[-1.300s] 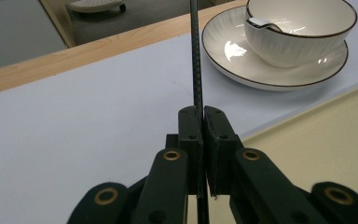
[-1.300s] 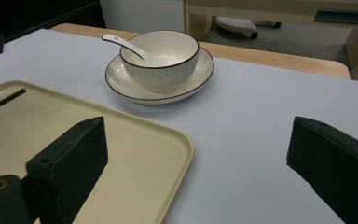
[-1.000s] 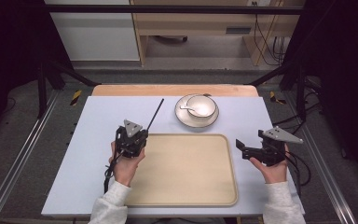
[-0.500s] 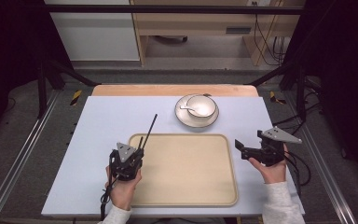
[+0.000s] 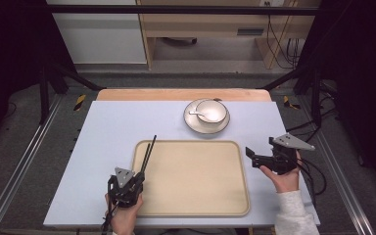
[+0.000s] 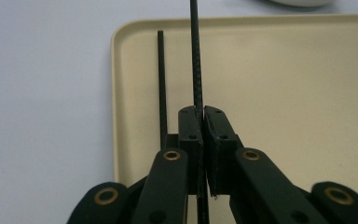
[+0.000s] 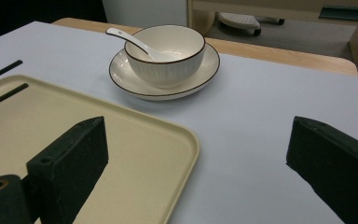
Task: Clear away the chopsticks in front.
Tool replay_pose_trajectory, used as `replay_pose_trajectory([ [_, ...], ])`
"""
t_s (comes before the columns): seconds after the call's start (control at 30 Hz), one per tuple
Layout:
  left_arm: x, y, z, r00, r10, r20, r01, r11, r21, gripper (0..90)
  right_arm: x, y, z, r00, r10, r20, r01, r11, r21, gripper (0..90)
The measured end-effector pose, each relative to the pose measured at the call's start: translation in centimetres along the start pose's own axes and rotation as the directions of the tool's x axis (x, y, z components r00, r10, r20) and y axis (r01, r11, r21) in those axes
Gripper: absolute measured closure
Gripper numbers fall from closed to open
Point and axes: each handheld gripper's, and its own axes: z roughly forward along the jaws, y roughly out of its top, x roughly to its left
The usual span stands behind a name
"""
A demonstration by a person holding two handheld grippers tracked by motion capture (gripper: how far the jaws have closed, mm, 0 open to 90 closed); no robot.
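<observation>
Two black chopsticks [image 5: 148,152] lie along the left edge of a beige tray [image 5: 196,196], tips pointing away from me. My left gripper [image 5: 136,177] is at the tray's near left corner. In the left gripper view, that gripper [image 6: 203,114] is shut on one ribbed chopstick [image 6: 196,65]. The second chopstick [image 6: 161,84] runs beside it to the left and passes behind the jaw; I cannot tell whether it is gripped. My right gripper [image 5: 252,157] hovers just right of the tray, and in its own view it [image 7: 196,135] stands wide open with nothing between the jaws.
A white bowl [image 5: 210,110] with a white spoon [image 7: 128,38] in it sits on a saucer [image 5: 196,125] beyond the tray's far edge. The pale blue table [image 5: 112,127] ends close to my hands. Metal rails run along both sides.
My left gripper has pulled back toward me with the chopsticks, from beside the tray's far left corner to its near left corner. The right gripper has stayed put.
</observation>
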Motion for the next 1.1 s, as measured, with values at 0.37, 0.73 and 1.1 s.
replay_pose_trajectory([
  [0.37,-0.4,-0.9,0.9,0.9994,0.011,-0.033,-0.009,0.9979,0.064,85.8,0.1,-0.1,0.2,1.0,-0.005,0.001,0.005,1.0,0.007,5.7],
  [0.73,-1.0,-0.8,1.2,0.9981,0.036,-0.05,-0.032,0.9959,0.085,85.2,0.2,-0.1,0.3,1.0,-0.007,-0.003,0.007,0.9999,0.011,5.7],
  [1.1,-0.8,0.5,1.1,0.9987,0.05,-0.002,-0.05,0.995,0.087,80.1,0.2,-0.1,0.2,1.0,-0.005,-0.003,0.005,0.9999,0.01,5.7],
])
